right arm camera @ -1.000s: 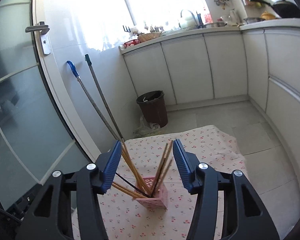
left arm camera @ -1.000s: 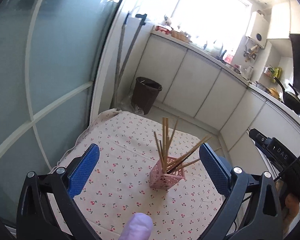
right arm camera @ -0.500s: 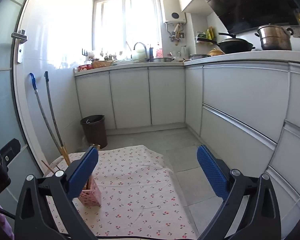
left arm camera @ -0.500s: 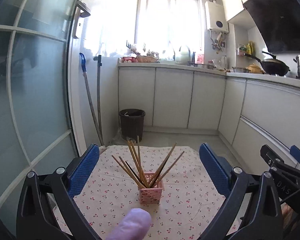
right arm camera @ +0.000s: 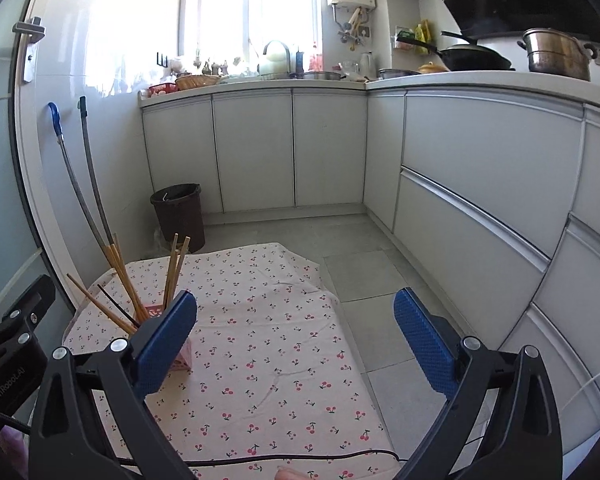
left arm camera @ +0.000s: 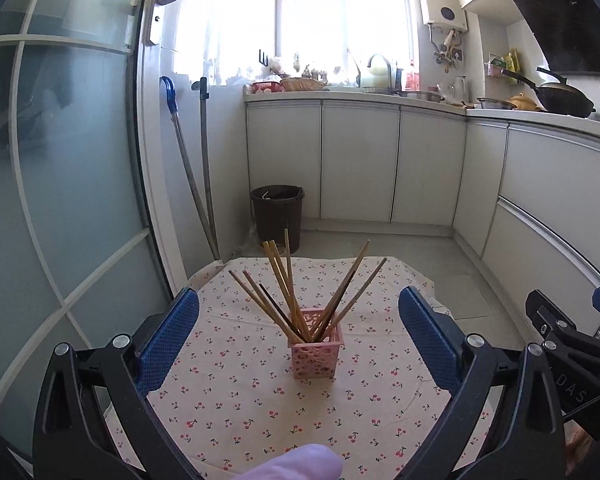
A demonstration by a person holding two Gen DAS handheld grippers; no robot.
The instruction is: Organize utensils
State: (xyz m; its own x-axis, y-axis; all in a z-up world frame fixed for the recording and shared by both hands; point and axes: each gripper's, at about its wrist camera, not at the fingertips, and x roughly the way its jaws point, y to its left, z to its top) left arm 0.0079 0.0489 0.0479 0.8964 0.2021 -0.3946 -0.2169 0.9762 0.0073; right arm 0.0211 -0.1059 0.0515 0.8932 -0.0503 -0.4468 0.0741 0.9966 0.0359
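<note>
- my left claw (left arm camera: pixel 298 344) hangs wide over the near part of the tabletop (left arm camera: pixel 228 400), nothing between its blue pads, looking straight at the pink holder (left arm camera: pixel 317 354).
- my right claw (right arm camera: pixel 296 344) is just as wide and also carries nothing; it looks out over the cherry-print cloth (right arm camera: pixel 268 352) toward the cabinets, with the holder off to its left, partly behind its left pad.
- the chopsticks (left arm camera: pixel 288 292) all stand in the pink holder, fanned out: one bunch leans left, two lean right, one dark stick sits among the pale ones.
- the holder stands upright near the middle of the cloth, apart from both claws.
- i see no loose chopstick or other utensil on the cloth in either view, though the near edge is hidden by the claw frames.
- my read: gathering looks done, or very nearly so. what could be left is tidying the splayed sticks into a neater bunch, or simply backing away.
</note>
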